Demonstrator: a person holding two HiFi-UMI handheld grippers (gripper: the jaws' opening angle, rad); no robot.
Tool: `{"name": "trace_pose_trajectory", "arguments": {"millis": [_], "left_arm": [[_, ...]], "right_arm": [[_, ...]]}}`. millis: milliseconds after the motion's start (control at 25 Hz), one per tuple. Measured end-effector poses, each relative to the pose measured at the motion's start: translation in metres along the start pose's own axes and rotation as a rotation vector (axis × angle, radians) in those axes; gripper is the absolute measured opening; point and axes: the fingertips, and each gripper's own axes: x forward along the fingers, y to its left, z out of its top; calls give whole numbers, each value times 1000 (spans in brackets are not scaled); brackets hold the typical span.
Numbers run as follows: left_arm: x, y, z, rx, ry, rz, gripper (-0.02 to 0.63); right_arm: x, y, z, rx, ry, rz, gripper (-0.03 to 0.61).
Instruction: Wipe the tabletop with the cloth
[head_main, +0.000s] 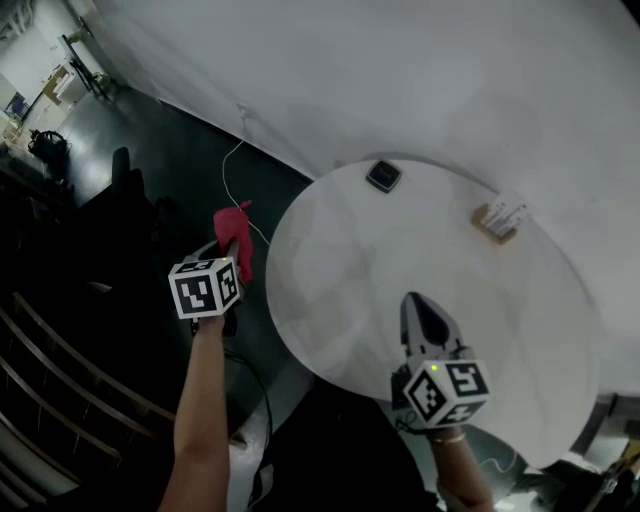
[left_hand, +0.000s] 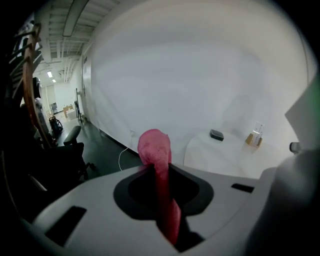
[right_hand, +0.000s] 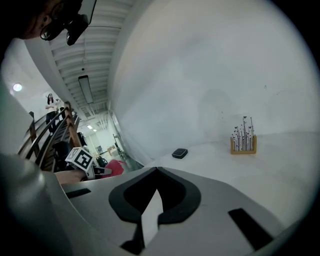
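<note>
A pink cloth (head_main: 234, 222) hangs bunched from my left gripper (head_main: 233, 246), which is shut on it. That gripper is held over the dark floor, just left of the round white table (head_main: 340, 270). In the left gripper view the cloth (left_hand: 155, 149) sticks out past the closed jaws of the gripper (left_hand: 159, 171), with the table (left_hand: 220, 156) ahead to the right. My right gripper (head_main: 414, 302) hovers over the table's near part, shut with nothing in it. In the right gripper view its jaws meet at the tips of the gripper (right_hand: 156, 171).
A small black box (head_main: 384, 176) and a wooden card holder (head_main: 497, 221) sit at the table's far edge. A white cable (head_main: 232, 165) runs across the floor by the white wall. A dark chair (head_main: 122, 172) and wooden railings (head_main: 60, 360) stand at left.
</note>
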Motion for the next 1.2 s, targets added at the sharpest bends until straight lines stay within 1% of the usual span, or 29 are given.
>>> {"name": "trace_pose_trajectory", "arguments": {"millis": [240, 440, 680, 840, 1040, 1200], "left_arm": [[-44, -14, 17, -34, -148, -7, 55], [-72, -38, 31, 12, -256, -15, 55], [-112, -72, 41, 24, -360, -57, 55], [-131, -89, 44, 50, -415, -80, 55], [-150, -105, 41, 81, -464, -107, 55], [-161, -118, 37, 102, -491, -106, 55]], "right_arm": [[-7, 11, 9, -27, -30, 31, 2], [-12, 15, 21, -47, -66, 47, 2], [-34, 16, 34, -62, -102, 50, 2], [-40, 20, 40, -72, -122, 56, 2], [-42, 27, 44, -90, -142, 68, 2], [-46, 26, 50, -100, -165, 79, 2]]}}
